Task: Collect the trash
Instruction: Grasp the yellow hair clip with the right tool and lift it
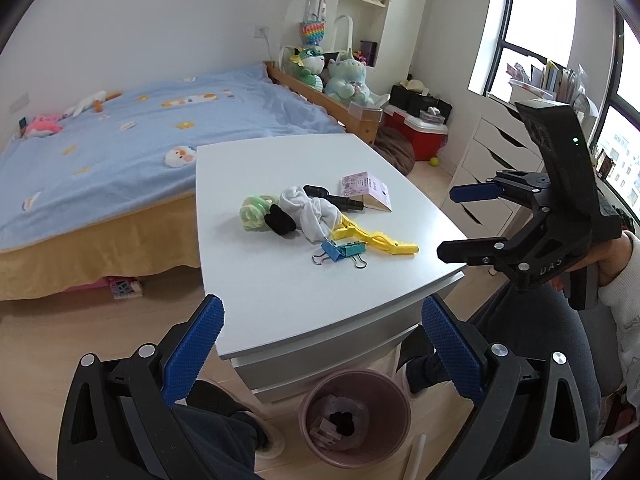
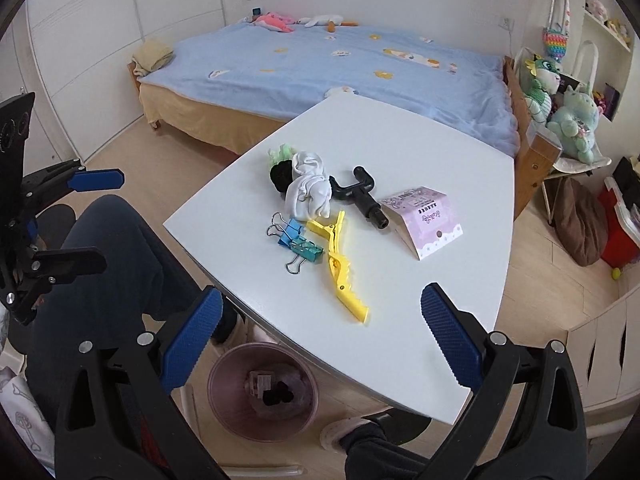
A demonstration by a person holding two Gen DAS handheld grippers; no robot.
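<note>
Trash lies clustered mid-bench point(image 1: 280, 280): white cloth point(image 1: 308, 210), yellow clip point(image 1: 376, 238), pink card point(image 1: 366, 190). Bin point(image 1: 320, 392) sits on the floor below the near edge, handy for drops. Left gripper point(image 1: 322, 340) and right gripper point(image 2: 320, 336) hover short of the pile, fingers spread, holding nothing.

White table point(image 2: 400, 152) carries perhaps 8 small items point(image 2: 308, 192).

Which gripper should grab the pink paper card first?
Probably the right gripper: the card lies on its side of the table. Both grippers are open and empty; the left gripper sits farther away.
</note>
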